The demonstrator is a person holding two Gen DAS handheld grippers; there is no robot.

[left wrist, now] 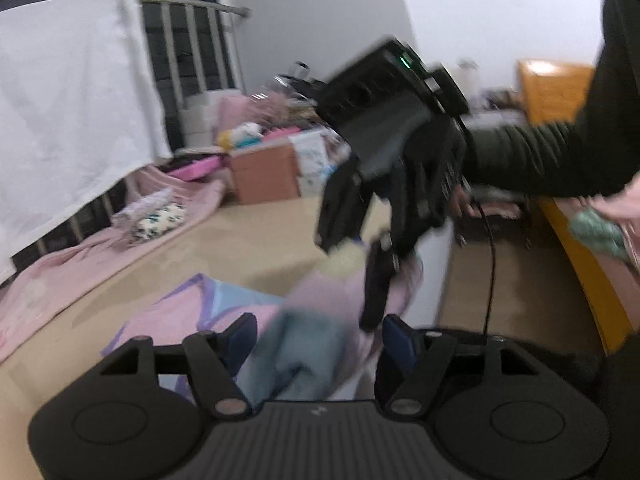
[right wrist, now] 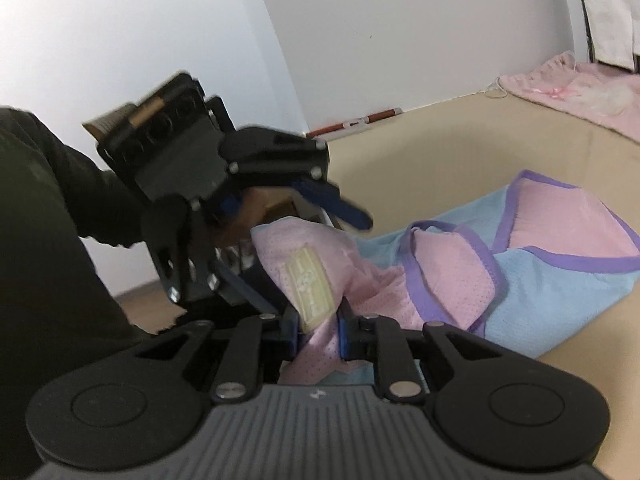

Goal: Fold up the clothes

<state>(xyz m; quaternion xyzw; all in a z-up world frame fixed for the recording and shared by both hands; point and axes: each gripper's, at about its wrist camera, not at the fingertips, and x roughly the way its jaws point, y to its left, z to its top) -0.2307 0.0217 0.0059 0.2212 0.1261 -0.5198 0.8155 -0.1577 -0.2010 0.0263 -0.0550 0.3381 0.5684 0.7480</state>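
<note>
Fabric filled your right gripper (right wrist: 318, 336): its blue pads were pinched on a pink fold of the mesh garment (right wrist: 532, 256), just below a cream label (right wrist: 310, 280). Your left gripper (left wrist: 318, 340) had its fingers spread wide, with blurred pink and blue cloth between them but not clamped. The garment, pink and light blue with purple trim, lay partly bunched on the tan surface (right wrist: 420, 168), its far end spread flat. Beyond it, a pink blanket (left wrist: 80, 264) sat along the surface's edge beneath a white sheet (left wrist: 68, 112) draped over a metal railing (left wrist: 200, 36). Cluttered boxes (left wrist: 264, 172) stood against the white wall (right wrist: 400, 32). Your dark sleeve (left wrist: 560, 152) reached in.
</note>
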